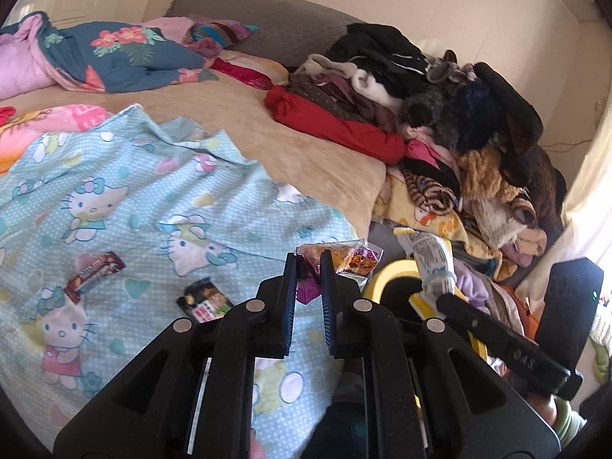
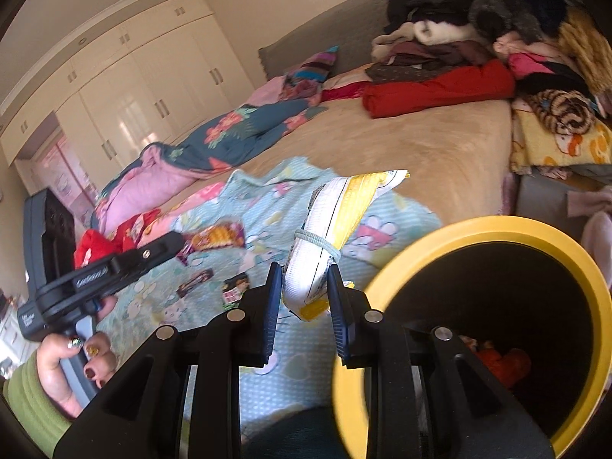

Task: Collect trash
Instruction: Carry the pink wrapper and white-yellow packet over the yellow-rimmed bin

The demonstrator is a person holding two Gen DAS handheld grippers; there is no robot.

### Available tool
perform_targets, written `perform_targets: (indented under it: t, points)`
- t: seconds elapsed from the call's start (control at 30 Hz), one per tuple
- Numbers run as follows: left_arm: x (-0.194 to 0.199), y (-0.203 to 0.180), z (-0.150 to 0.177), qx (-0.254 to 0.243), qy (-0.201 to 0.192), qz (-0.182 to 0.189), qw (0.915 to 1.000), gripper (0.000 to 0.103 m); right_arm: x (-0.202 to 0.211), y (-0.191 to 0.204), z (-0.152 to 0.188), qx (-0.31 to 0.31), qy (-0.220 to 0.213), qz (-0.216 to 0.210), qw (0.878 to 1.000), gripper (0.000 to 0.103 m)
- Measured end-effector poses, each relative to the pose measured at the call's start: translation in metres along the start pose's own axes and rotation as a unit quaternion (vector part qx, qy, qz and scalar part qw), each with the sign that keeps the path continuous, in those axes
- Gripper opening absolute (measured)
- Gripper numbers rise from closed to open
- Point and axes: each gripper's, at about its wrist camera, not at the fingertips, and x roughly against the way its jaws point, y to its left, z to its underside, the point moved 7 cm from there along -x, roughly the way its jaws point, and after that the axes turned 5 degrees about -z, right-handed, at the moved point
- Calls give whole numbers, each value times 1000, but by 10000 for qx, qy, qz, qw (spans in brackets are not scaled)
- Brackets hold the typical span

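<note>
The left gripper [image 1: 309, 264] jaws pinch a purple-and-orange snack wrapper [image 1: 340, 258] above the bed; the right gripper [image 2: 304, 279] jaws clamp a white-and-yellow tied packet [image 2: 329, 229] beside the yellow-rimmed black bin [image 2: 478, 325].

I'm looking over a Hello Kitty sheet [image 1: 126, 199] w/ clothes pile [image 1: 440, 88] sitting beyond — floral quilt [image 1: 114, 53] lying far left.

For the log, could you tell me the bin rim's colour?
Yellow rim, best in right wrist view.

Bin [image 2: 478, 229] mouth open; clothes pile [image 1: 440, 88] crowds bed's right; sheet [image 1: 134, 199] mostly free.
</note>
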Motion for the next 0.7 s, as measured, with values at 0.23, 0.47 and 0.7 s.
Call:
perform_targets:
  t: [0.23,0.47,0.7]
  points:
    - [-6,-19,9,-182,129,113,9997,8,14,-34,-2,-278,-115,285,9991,24]
    - [-12,-35,18,-370,255,201,9988,8,27,-60,-2,-447,-163,515,9975,24]
    - [-22,-58,28,-586,410,324,9969,8,38,-76,-2,-501,-167,675,9963,24]
